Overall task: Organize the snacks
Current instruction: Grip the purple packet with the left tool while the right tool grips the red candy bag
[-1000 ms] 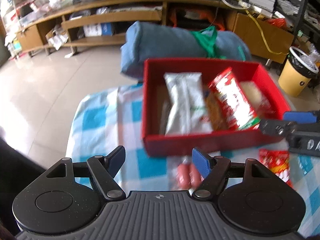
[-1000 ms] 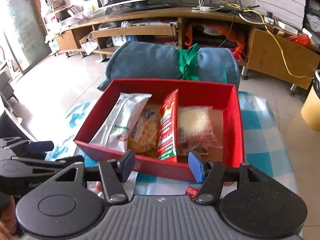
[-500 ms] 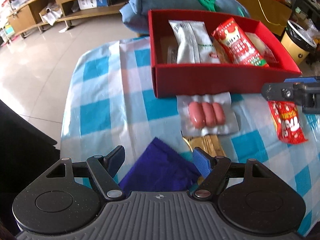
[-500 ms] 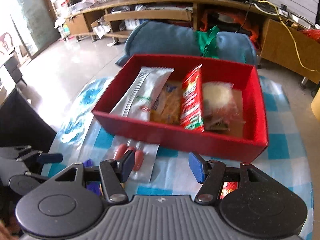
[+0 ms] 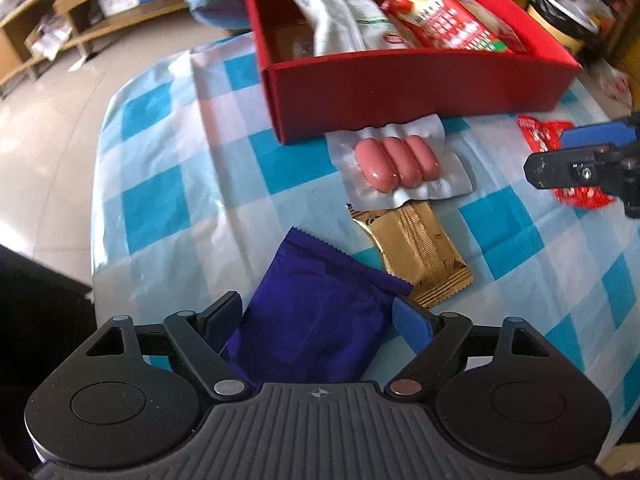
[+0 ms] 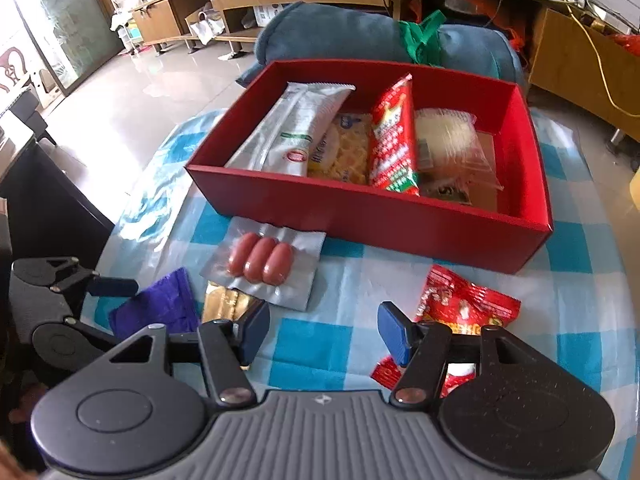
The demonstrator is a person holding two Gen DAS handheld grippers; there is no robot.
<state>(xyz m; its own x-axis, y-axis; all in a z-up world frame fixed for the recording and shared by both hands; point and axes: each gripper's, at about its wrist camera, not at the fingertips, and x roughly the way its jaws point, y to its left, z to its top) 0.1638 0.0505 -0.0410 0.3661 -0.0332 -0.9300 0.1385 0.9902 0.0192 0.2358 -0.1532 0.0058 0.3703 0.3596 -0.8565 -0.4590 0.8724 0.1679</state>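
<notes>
directly between the spread blue-padded fingers of the left gripper (image 5: 318, 320) lies a crinkled purple foil snack packet (image 5: 316, 320); the jaws stand wide on either side of it and grip nothing. just to its right a gold ribbed foil bar wrapper (image 5: 420, 252) touches its far corner, and beyond that a clear vacuum pack of three pink sausages (image 5: 398, 162) overlaps the gold wrapper's far end and sits just beside the near wall of the red cardboard box (image 5: 400, 84).

the right gripper (image 6: 320, 334) is also wide open and empty, over bare checked tablecloth (image 6: 320, 276), with a red crinkled snack bag (image 6: 464, 304) partly under its right finger. the box already holds a silver packet (image 6: 296, 132) at its left and a red upright packet (image 6: 394, 140). open blue-and-white cloth runs left of the purple packet to the table's rounded edge.
</notes>
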